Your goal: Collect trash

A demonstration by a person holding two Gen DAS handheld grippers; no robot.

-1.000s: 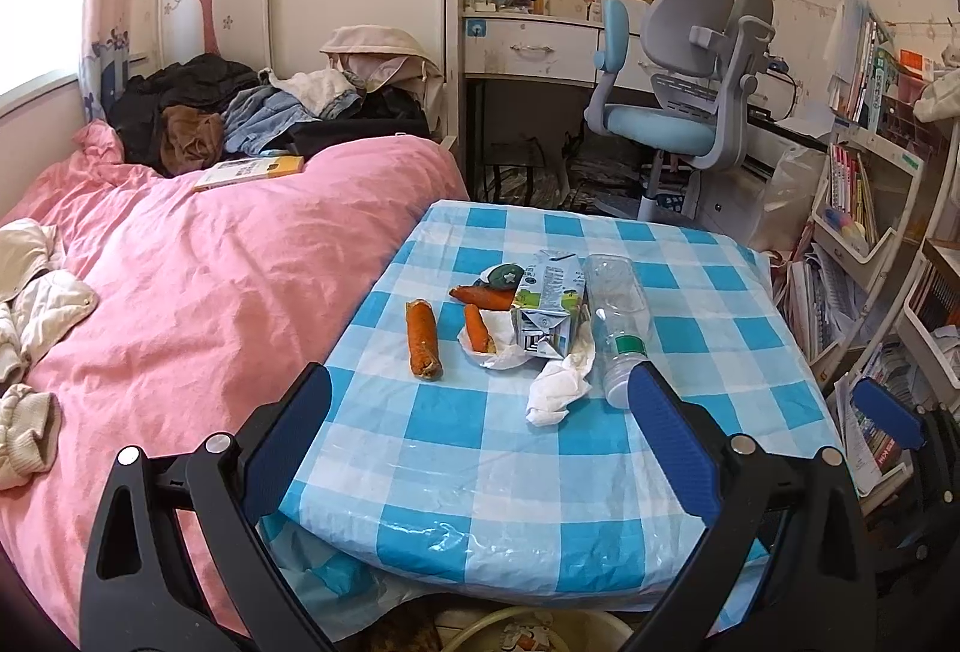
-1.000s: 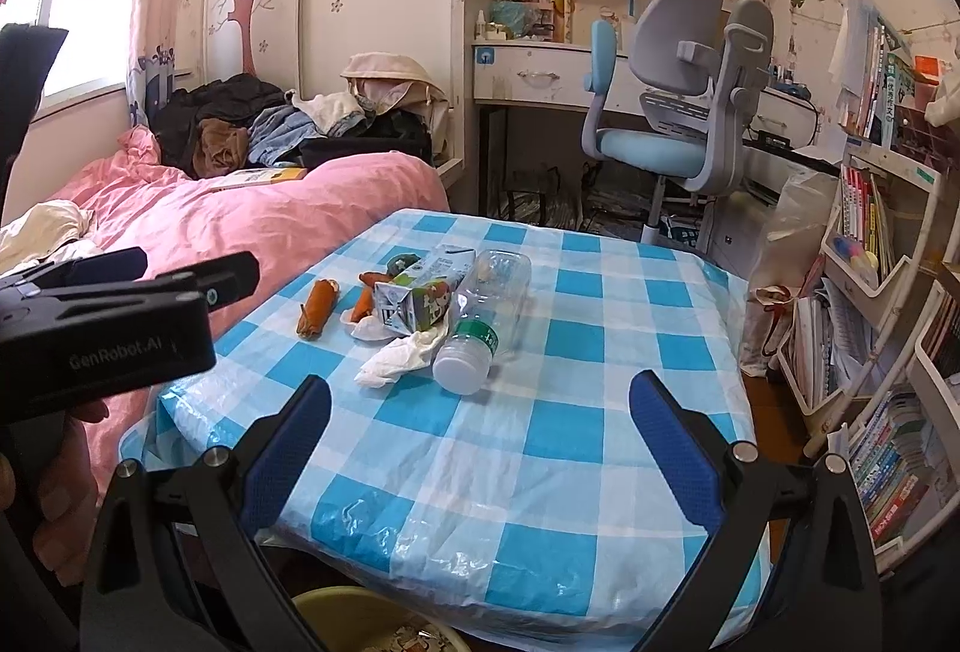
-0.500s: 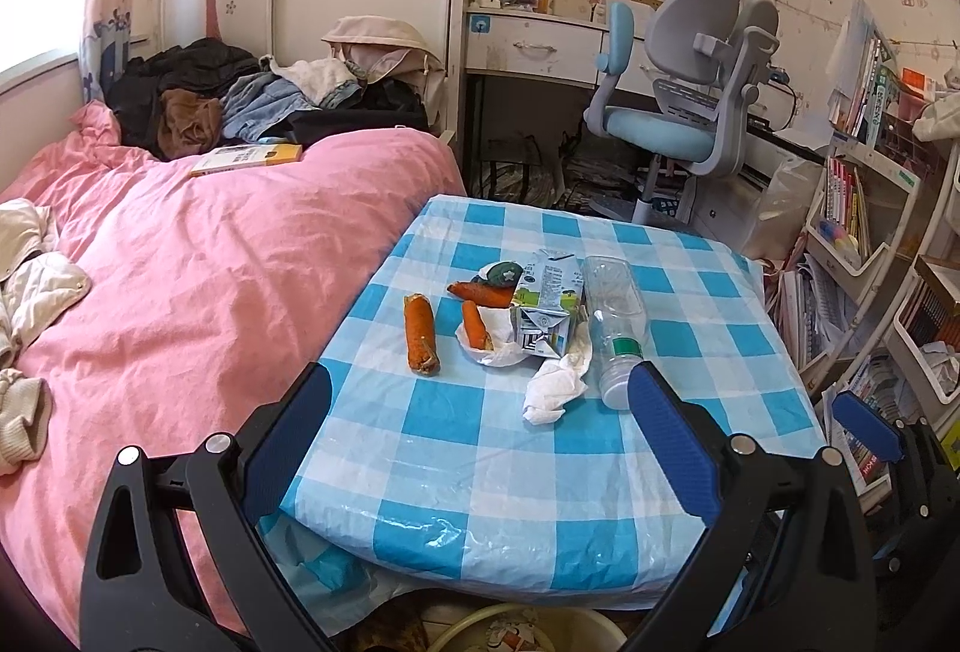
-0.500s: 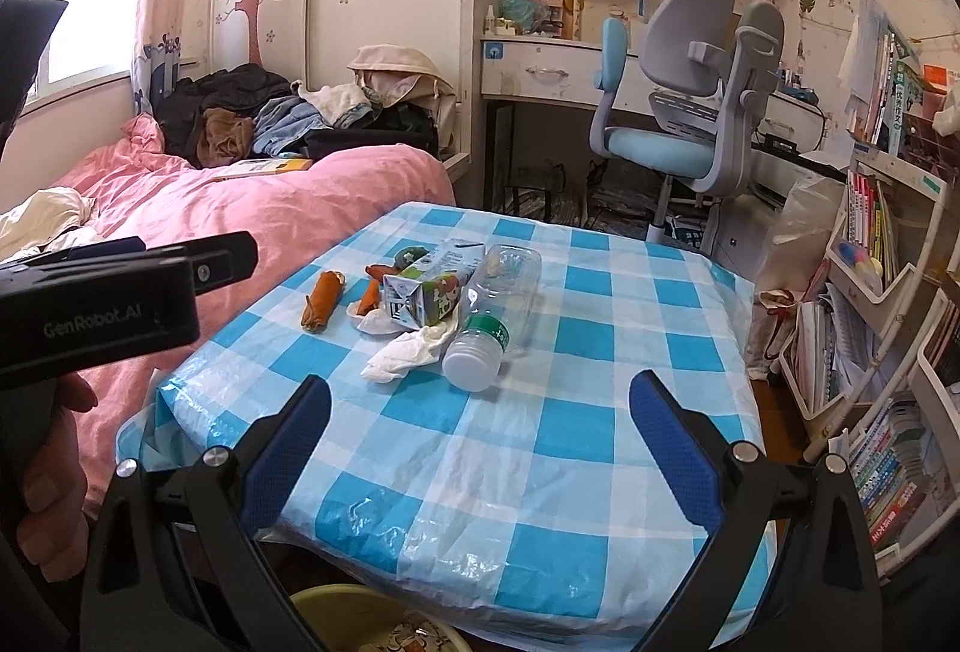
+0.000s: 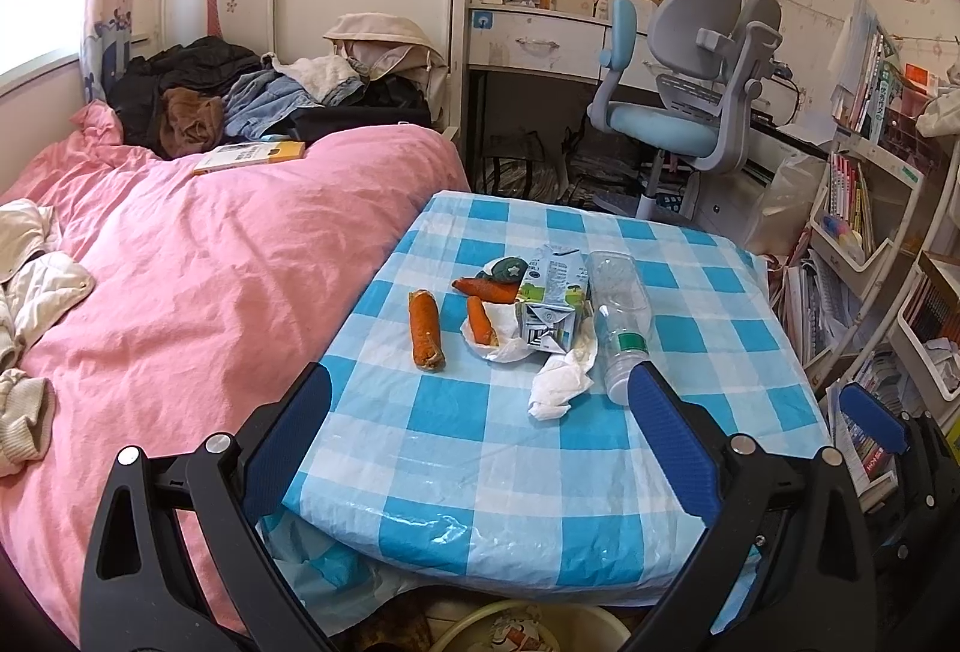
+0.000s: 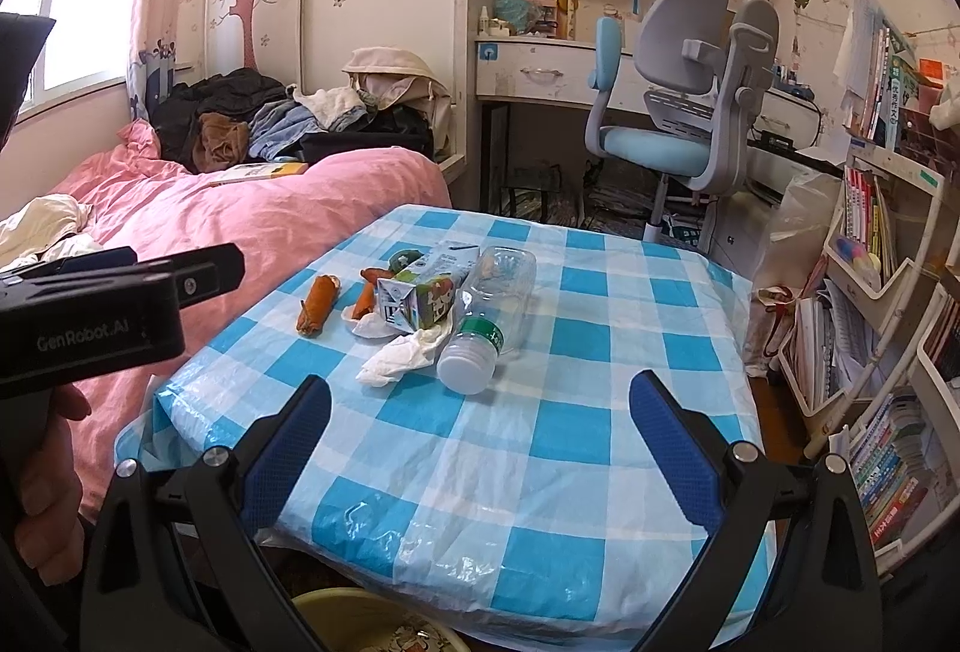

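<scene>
Trash lies in a heap on the blue-checked table [image 5: 456, 442]: a clear plastic bottle [image 5: 621, 322] on its side, a milk carton [image 5: 549, 304], a crumpled white tissue [image 5: 558, 388], carrot pieces [image 5: 425, 328] and a dark lid [image 5: 507, 269]. The same heap shows in the right wrist view: bottle [image 6: 492, 310], carton [image 6: 420, 301], tissue [image 6: 402, 352], carrot [image 6: 318, 304]. My left gripper [image 5: 480, 442] is open and empty, short of the heap above the table's near edge. My right gripper [image 6: 480, 442] is open and empty over the table's near side.
A yellow bin [image 6: 372, 622] sits under the table's near edge; it also shows in the left wrist view [image 5: 528, 628]. A pink bed [image 5: 180, 280] lies left, a desk chair [image 5: 690, 100] behind, bookshelves [image 6: 870, 262] right. The left gripper's body [image 6: 102, 316] shows at left.
Both cameras have drifted slightly, so the table and trash sit a little higher and nearer in view. Both grippers stay open and empty. The trash has not moved.
</scene>
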